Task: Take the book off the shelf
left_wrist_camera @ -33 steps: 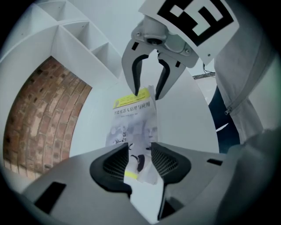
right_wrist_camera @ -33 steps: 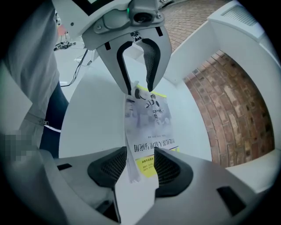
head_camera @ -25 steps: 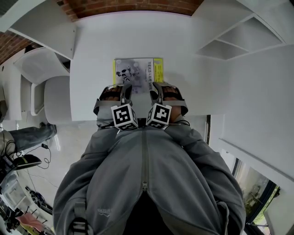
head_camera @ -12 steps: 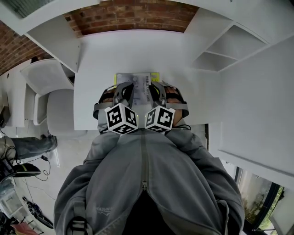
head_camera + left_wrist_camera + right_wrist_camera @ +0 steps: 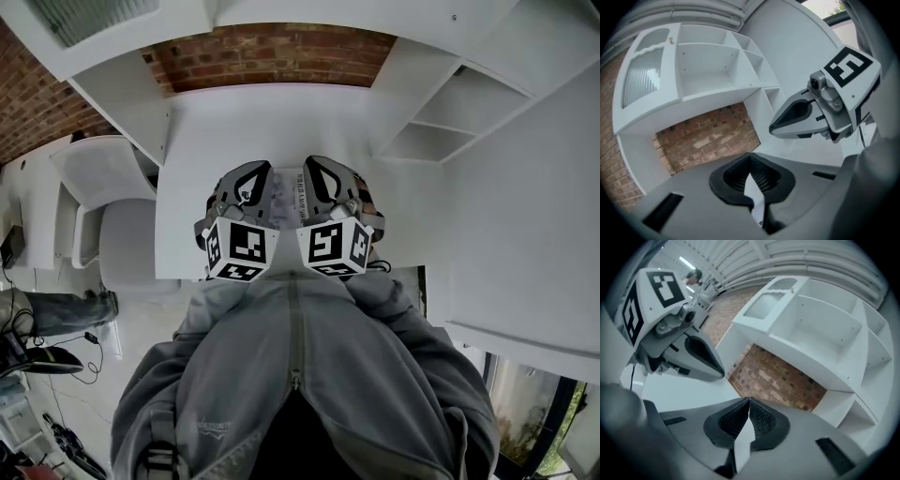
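Observation:
The book (image 5: 288, 194), with a grey and yellow cover, is held up over the white desk (image 5: 187, 178). Only a strip of it shows between the two grippers in the head view. My left gripper (image 5: 246, 180) is shut on its left part. A thin white edge of the book (image 5: 755, 196) sits pinched between the ribbed pads (image 5: 764, 179). My right gripper (image 5: 315, 175) is shut on the right part, and there too a white edge of the book (image 5: 742, 442) stands between the pads (image 5: 761, 419). Both grippers sit side by side, close to my chest.
A white shelf unit (image 5: 452, 120) with open compartments stands at the right, and a brick wall (image 5: 272, 52) lies behind the desk. A white chair (image 5: 105, 192) is at the left. Cables and a person's leg (image 5: 56, 307) are on the floor at the lower left.
The book lay flat on the desk with both grippers at its near edge. Now the right jaws have shut on it, and both grippers have risen toward me with the book.

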Motion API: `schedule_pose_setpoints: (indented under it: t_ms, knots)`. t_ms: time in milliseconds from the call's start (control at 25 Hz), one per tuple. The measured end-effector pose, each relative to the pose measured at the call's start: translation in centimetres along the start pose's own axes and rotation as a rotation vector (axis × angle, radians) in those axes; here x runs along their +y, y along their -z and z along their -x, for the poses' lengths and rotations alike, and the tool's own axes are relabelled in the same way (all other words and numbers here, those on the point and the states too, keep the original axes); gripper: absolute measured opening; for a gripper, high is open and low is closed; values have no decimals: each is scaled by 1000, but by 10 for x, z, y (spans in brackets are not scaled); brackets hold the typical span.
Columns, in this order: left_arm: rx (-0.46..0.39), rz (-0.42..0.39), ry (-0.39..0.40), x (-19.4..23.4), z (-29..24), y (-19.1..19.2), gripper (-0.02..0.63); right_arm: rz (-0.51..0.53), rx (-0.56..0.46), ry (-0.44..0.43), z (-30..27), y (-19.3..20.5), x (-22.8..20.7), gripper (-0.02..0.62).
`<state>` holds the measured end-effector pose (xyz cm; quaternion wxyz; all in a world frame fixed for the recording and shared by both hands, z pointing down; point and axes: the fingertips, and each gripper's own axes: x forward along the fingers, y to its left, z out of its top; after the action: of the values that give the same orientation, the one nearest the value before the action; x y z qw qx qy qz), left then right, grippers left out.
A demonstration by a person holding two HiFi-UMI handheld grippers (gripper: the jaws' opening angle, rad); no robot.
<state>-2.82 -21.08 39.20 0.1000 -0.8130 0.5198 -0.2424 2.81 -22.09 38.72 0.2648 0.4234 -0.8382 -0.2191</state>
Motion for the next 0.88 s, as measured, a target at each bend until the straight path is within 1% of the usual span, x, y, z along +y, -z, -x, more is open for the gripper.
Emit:
schedule_pose_setpoints:
  t_ms: [160, 320, 440, 520, 600, 680, 880]
  knots:
    - [-93, 59, -45, 7, 9, -22, 6, -180, -100, 75, 11, -16, -24, 28]
    - [-160, 144, -57, 13, 15, -37, 6, -370, -198, 101, 19, -27, -39, 28]
    - [-196, 212, -68, 18, 20, -44, 8, -515, -230, 108, 22, -23, -46, 28]
    - [-212, 239, -84, 22, 23, -46, 6, -582, -238, 111, 24, -19, -49, 28]
    - [-220, 247, -103, 25, 25, -47, 6, -606, -243, 116, 25, -17, -51, 28]
    - [-221, 250, -117, 26, 26, -47, 6, -604, -247, 108, 24, -17, -48, 26]
    - [-210, 263, -116, 23, 23, -43, 6, -593, -267, 90, 25, -20, -44, 26]
